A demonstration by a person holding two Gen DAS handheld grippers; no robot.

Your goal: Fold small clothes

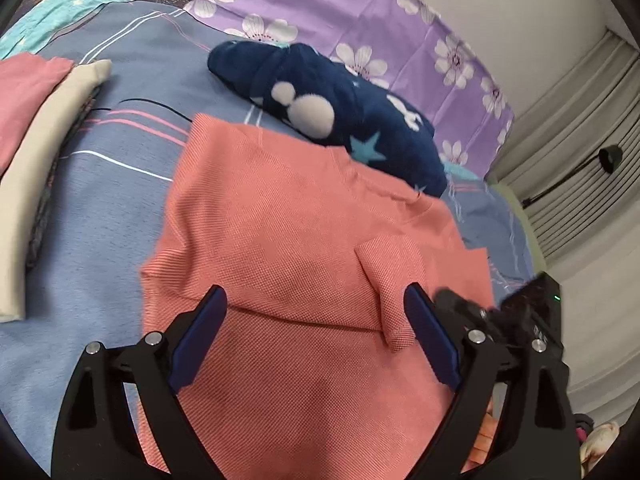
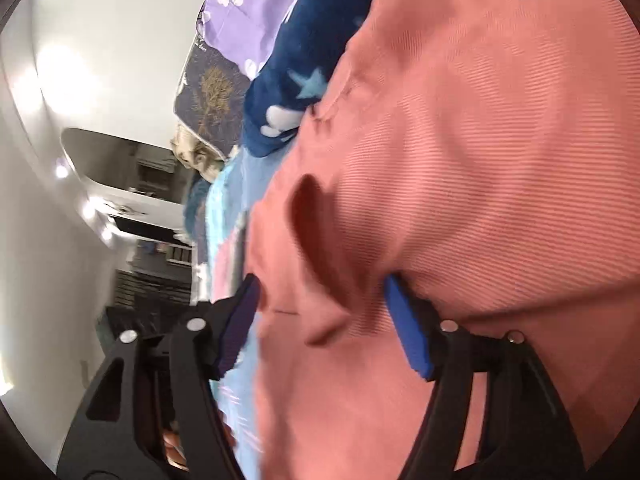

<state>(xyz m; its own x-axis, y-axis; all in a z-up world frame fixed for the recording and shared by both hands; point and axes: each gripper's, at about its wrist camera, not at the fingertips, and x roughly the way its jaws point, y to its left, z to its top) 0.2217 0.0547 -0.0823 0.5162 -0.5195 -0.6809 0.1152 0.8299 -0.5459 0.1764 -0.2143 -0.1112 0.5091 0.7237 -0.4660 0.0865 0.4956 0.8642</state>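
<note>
A coral knit shirt (image 1: 288,232) lies spread on the blue striped bedsheet (image 1: 100,208), with one sleeve folded in over its front (image 1: 390,280). My left gripper (image 1: 316,320) hovers over the shirt's lower part, jaws wide open and empty. The right gripper's black body (image 1: 520,320) shows at the shirt's right edge. In the right wrist view the coral shirt (image 2: 460,160) fills the frame. My right gripper (image 2: 320,316) is open, with a bunched fold of the shirt (image 2: 316,264) between its blue fingers (image 2: 404,324); they do not pinch it.
A navy fleece garment with stars and a white pompom (image 1: 336,108) lies just beyond the shirt. A stack of folded pink and cream clothes (image 1: 36,128) sits at the left. A purple flowered pillow (image 1: 360,24) lies behind. The wall and a radiator (image 1: 580,152) are at the right.
</note>
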